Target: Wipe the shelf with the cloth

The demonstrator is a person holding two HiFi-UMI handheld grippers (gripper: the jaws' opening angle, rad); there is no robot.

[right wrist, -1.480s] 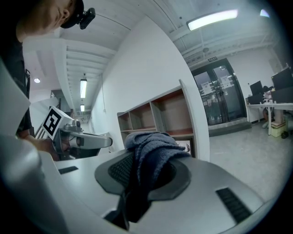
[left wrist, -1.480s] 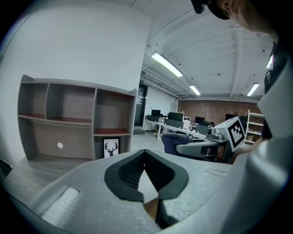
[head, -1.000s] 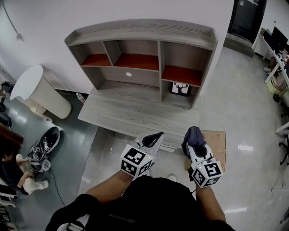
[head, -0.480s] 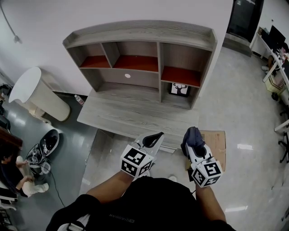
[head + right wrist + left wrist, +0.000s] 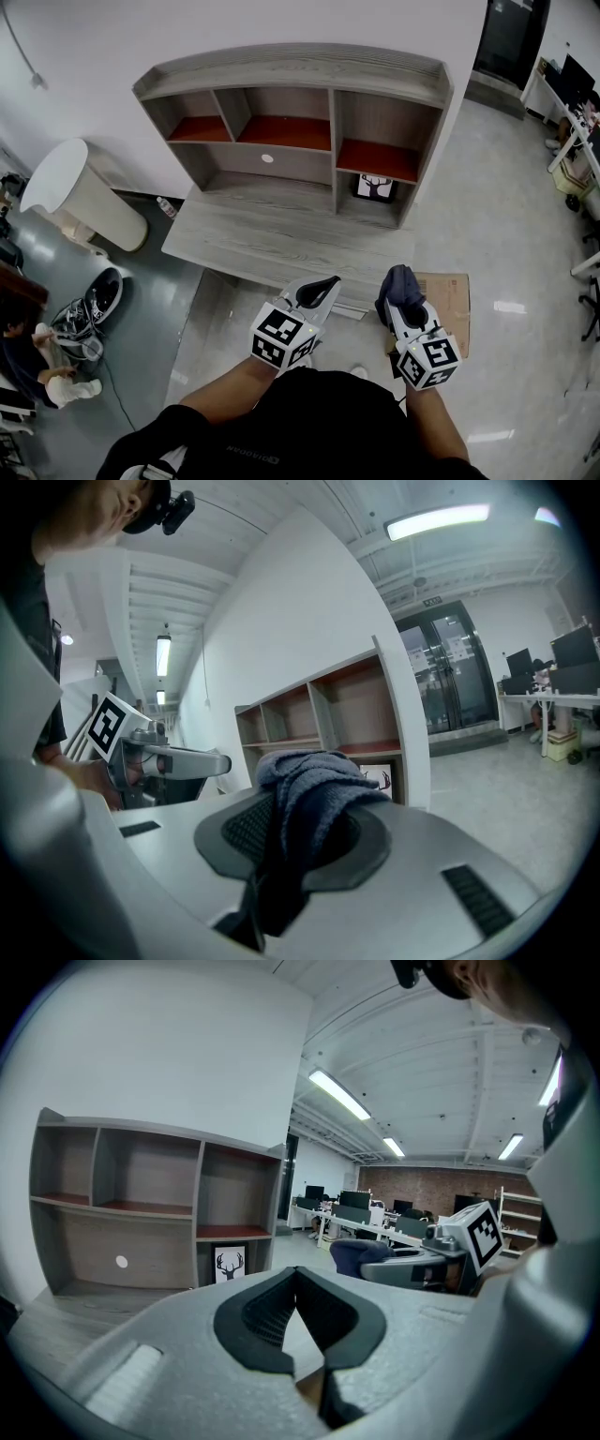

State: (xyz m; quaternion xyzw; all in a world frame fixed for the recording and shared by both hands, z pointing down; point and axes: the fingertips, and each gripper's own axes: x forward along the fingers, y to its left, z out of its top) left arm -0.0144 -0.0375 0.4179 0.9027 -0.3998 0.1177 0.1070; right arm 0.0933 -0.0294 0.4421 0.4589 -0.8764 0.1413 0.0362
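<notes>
A grey wooden shelf unit (image 5: 291,141) with red-brown boards stands on a grey desk (image 5: 281,234) against the white wall. My right gripper (image 5: 401,289) is shut on a dark blue cloth (image 5: 397,282), bunched between its pads (image 5: 309,803), and hovers just off the desk's front right edge. My left gripper (image 5: 323,284) hangs beside it near the desk's front edge, its jaws closed with nothing between them (image 5: 298,1314). The shelf (image 5: 319,714) shows ahead in both gripper views.
A small deer picture (image 5: 375,185) stands in the lower right compartment. A white round bin (image 5: 80,192) stands left of the desk. A cardboard sheet (image 5: 450,300) lies on the floor at right. A person (image 5: 28,361) crouches at far left beside shoes.
</notes>
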